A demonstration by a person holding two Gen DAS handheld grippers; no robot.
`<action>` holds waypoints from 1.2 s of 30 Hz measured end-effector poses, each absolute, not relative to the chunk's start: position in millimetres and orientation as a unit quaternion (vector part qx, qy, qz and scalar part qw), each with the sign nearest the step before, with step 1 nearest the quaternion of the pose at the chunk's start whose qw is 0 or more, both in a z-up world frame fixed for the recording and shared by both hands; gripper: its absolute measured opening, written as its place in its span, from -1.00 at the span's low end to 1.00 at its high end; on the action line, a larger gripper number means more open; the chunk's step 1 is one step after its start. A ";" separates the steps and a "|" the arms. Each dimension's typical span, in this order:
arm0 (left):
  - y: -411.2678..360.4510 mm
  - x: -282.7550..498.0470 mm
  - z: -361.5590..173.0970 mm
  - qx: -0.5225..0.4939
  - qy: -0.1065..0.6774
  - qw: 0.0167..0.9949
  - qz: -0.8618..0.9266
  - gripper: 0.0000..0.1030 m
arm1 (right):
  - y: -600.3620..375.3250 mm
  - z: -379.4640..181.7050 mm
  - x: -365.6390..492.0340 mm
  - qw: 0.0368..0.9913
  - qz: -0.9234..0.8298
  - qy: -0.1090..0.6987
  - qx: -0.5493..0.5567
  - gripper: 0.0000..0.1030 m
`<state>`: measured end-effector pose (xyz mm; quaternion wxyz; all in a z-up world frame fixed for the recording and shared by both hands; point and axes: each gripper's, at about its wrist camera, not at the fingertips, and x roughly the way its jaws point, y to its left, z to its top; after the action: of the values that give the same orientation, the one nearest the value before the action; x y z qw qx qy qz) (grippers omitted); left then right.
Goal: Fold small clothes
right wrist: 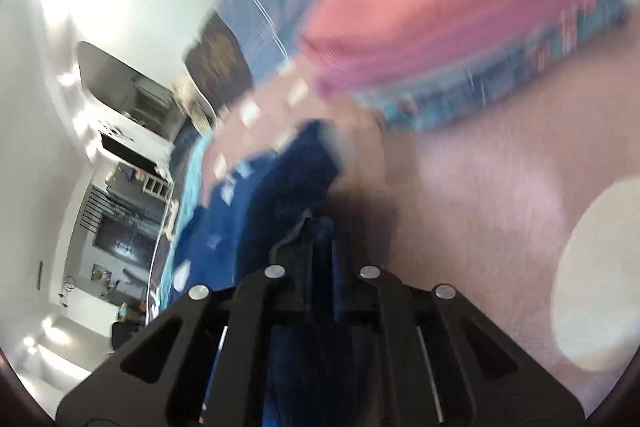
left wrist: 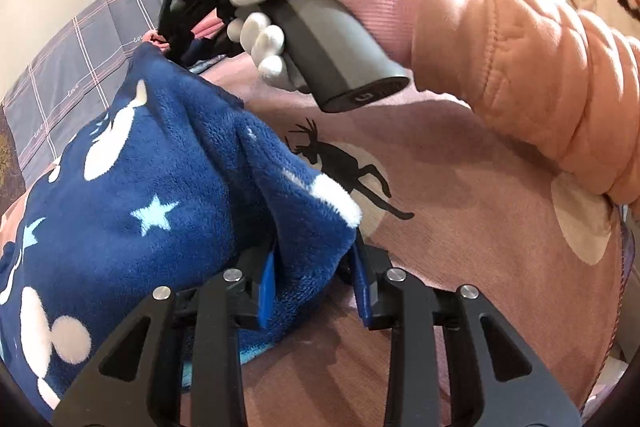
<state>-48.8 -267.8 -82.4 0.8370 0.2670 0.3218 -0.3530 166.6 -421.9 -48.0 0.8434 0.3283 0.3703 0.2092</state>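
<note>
A small dark-blue fleece garment point(left wrist: 160, 195) with white shapes and a pale star is lifted off the pink bed cover point(left wrist: 460, 247). My left gripper point(left wrist: 316, 267) is shut on its near corner, the fleece bunched between the blue pads. My right gripper point(left wrist: 180, 39), held by a white-gloved hand, pinches the garment's far corner. In the blurred right wrist view the right gripper point(right wrist: 320, 227) is shut on the same blue fleece point(right wrist: 272, 211).
The pink cover carries a black deer print point(left wrist: 344, 167) and pale circles. A stack of folded pink and patterned clothes point(right wrist: 460, 27) lies beyond. A grey checked sheet point(left wrist: 80, 67) is at the far left. The person's orange quilted sleeve point(left wrist: 540, 79) crosses the right.
</note>
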 end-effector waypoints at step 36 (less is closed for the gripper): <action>-271.1 -68.0 -75.0 0.245 0.313 0.843 -0.363 -0.18 | -383.0 -79.7 95.5 0.868 0.182 0.423 0.183 -0.82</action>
<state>-68.0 -271.1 -75.0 0.8429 0.2449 0.3133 -0.3625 95.5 -383.0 -79.7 0.8685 0.1829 0.4233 0.1819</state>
